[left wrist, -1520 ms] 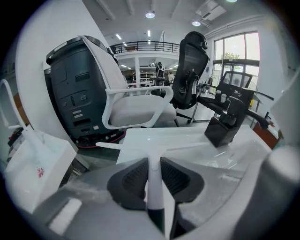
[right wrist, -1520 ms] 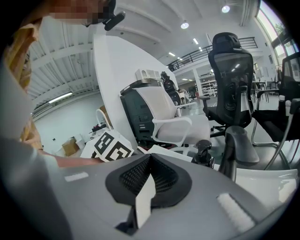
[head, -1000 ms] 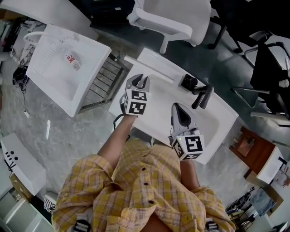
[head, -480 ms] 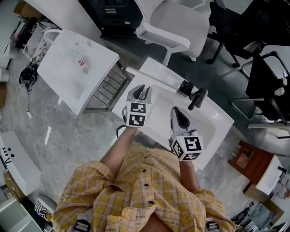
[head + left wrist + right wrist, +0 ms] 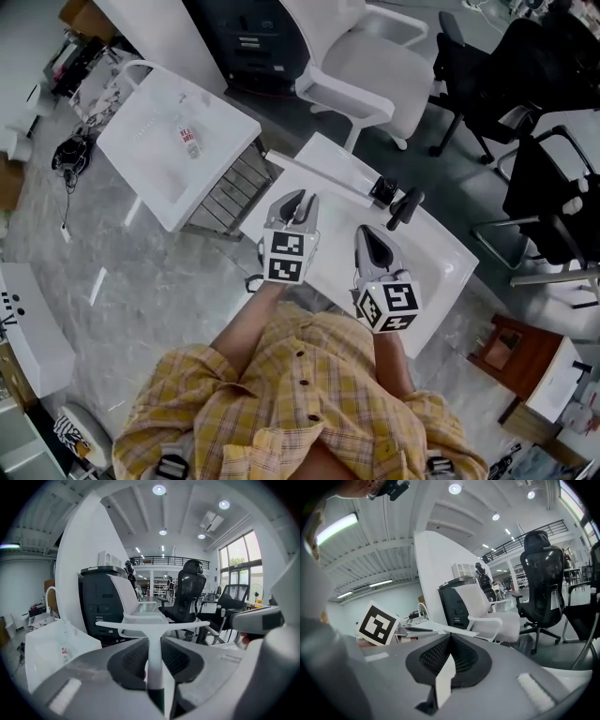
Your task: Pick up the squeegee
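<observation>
left gripper view: the squeegee (image 5: 153,660) stands upright between the jaws, its white stem pinched by both pads, the crossbar blade spread level just above them and the stem turning dark lower down. so the left gripper (image 5: 296,208) is clamped on the squeegee's handle; in the head view the tool itself is too small to make out at the jaw tips. this gripper hangs over the near left part of a white basin (image 5: 441,258), apparently clear of its surface. right gripper (image 5: 372,242) just beside it over the same basin, jaws drawn together to a point with nothing gripped, only a pale sliver showing behind the tips. black faucet (image 5: 403,208) at the basin's far edge, ahead of both. a second white basin (image 5: 150,159) off to the left with a small bottle (image 5: 190,142) lying in it; white chair (image 5: 370,66) beyond. judgement: the pick looks done, grasp centred on the stem. the next move calls only for a steady squeeze and a level blade, kept clear of the faucet
</observation>
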{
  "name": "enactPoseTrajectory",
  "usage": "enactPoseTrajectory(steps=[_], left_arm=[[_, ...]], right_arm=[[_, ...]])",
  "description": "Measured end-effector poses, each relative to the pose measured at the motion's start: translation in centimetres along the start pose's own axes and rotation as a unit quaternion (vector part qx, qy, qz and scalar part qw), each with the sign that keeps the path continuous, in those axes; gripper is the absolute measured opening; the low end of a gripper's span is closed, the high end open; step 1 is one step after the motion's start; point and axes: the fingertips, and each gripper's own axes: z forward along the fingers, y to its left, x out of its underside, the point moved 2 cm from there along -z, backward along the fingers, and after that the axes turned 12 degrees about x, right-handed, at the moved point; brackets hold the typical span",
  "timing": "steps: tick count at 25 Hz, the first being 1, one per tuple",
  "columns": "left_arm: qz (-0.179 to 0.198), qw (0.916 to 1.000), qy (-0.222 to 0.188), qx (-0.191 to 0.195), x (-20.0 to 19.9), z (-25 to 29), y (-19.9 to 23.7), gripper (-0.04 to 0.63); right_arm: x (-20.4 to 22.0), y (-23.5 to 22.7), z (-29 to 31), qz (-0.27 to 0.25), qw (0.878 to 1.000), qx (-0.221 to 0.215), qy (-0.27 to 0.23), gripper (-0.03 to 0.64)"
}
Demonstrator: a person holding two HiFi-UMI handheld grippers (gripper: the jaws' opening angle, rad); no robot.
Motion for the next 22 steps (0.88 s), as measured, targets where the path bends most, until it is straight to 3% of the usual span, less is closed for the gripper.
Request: enactPoseTrajectory(steps=[22], left_arm=[[0.021,0.9965,-0.080,-0.008,-2.3,-8.5,-4.9,0.091]], right_arm=[[-1.9,2.2,-5.5,-0.024,0.999,-0.016,-0.041,-0.003]])
